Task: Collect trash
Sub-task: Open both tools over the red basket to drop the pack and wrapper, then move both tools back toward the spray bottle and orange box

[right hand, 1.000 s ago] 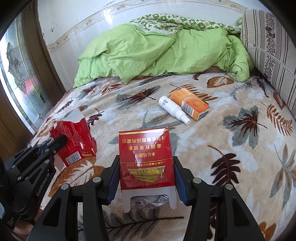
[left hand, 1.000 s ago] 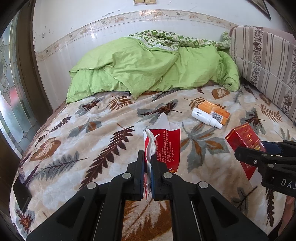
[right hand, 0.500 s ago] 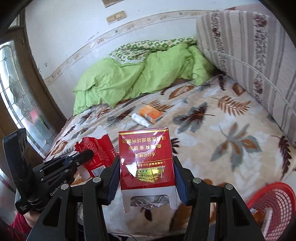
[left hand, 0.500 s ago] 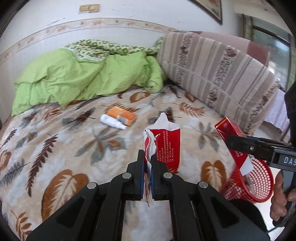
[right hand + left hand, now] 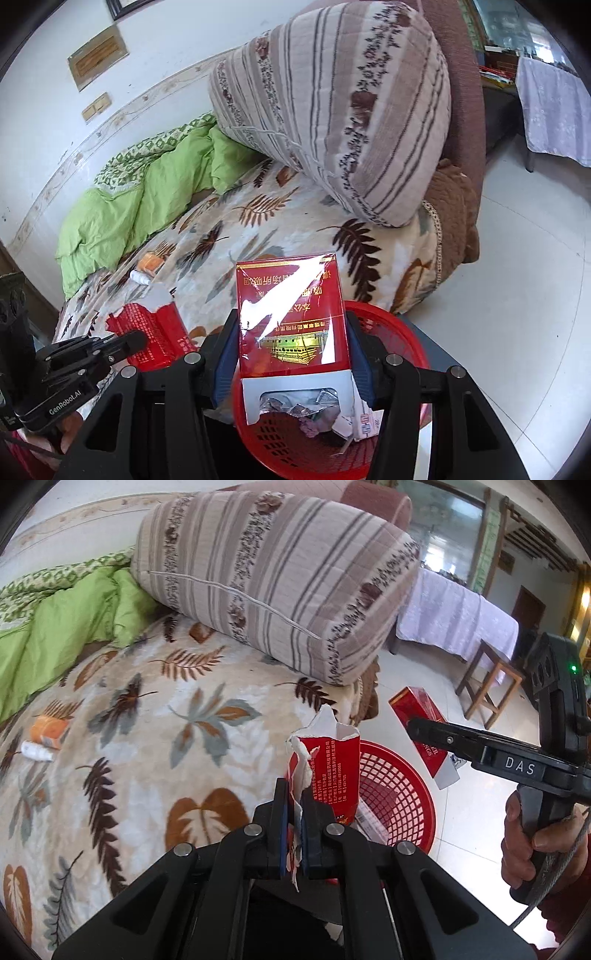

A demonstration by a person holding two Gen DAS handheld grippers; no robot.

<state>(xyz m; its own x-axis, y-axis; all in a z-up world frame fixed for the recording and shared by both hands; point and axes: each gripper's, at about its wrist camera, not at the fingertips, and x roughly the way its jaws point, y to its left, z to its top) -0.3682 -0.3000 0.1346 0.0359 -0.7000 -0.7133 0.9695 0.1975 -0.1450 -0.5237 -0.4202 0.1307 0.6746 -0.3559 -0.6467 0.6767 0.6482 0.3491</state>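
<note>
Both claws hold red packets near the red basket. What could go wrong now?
1. The left claw pinches only a torn edge of the torn red box; the edge may rip further and the box could fall.
2. The cigarette pack hangs near the red basket rim; it could miss.

- Left gripper (image 5: 294, 840): pitched downward, fingers (image 5: 279, 827) drawn fully together on the torn edge of a red carton (image 5: 328, 775), pinched upright between the blue-lined pads.
- Same left gripper (image 5: 135, 338) seen from the right wrist view: black body low at left, tips level, pointing rightward.
- Right gripper (image 5: 291, 347): pitched downward, fingers (image 5: 225, 354) partly apart, pressed against both sides of a red cigarette pack (image 5: 291, 314) held with its open end toward the camera.
- Same right gripper (image 5: 415, 725) seen from the left wrist view: reaching leftward, roughly level.
- Right hand (image 5: 524, 845): wrapped around the black handle, thumb forward, cable trailing beneath.
</note>
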